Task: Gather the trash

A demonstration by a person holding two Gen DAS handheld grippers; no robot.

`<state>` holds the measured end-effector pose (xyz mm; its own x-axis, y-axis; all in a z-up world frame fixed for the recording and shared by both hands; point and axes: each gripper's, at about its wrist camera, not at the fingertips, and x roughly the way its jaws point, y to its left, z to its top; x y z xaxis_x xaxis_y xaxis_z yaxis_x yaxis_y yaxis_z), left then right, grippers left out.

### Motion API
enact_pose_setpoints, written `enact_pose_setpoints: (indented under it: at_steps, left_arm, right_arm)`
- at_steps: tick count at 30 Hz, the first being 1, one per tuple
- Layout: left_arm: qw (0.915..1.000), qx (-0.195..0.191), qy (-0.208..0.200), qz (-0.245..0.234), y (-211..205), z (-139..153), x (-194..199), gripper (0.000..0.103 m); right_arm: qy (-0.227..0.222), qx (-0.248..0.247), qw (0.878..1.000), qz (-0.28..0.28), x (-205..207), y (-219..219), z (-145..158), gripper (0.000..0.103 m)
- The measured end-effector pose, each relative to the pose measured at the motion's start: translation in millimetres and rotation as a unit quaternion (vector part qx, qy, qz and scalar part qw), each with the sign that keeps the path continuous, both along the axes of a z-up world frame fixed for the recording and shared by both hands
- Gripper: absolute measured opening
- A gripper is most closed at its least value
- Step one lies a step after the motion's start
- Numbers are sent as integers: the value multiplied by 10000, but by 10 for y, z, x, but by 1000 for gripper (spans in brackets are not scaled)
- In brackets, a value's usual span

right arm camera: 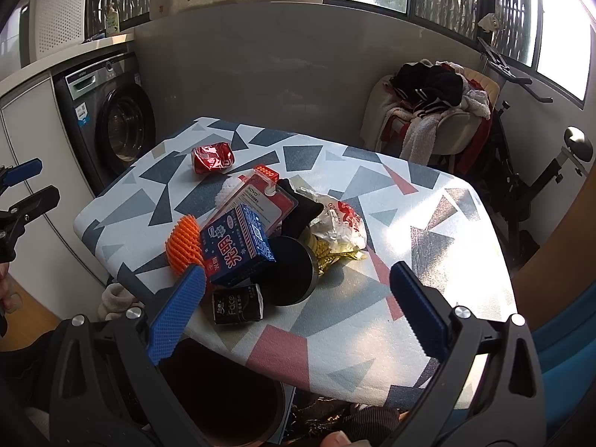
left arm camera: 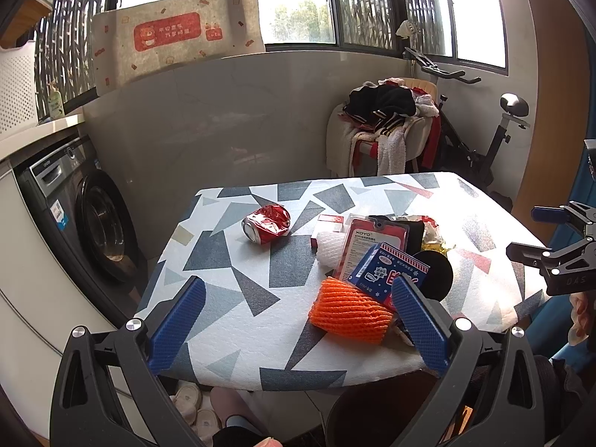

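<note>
While both tools gape empty, trash [right arm camera: 260, 231] litters the table [right arm camera: 372, 316].

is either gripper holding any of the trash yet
No. The left gripper and right gripper are both open and empty above the table.

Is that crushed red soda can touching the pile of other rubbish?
Apart. In the left wrist view, the crushed red soda can lies alone, with bare patterned tablecloth showing between it and the white foam fruit net at the pile's edge.

The blue carton [left arm camera: 387, 273] hides most of the black round tin [left arm camera: 437, 270]; the dark bin [right arm camera: 231, 402] under the tabletop's near edge is cut off.
</note>
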<state>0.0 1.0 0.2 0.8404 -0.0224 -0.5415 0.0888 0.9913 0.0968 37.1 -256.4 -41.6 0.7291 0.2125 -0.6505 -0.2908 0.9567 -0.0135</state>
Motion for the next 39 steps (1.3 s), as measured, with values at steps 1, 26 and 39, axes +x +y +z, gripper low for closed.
enact_pose_setpoints:
  at_steps: [1,26,39]
  left_arm:
    - [9999,-111,23,-72,15,-1,6,98]
    - [9962,-714,494,90,423,-620,254,98]
    - [9900,-1113,778,371,669,-805,326,98]
  right_arm:
    - [16,13,10000,8,-4,-4,-8,97]
    - [293,-878,9918,887,510,601,-722,97]
    - [458,-1839,9759,1085,1044,1287,-1241,97]
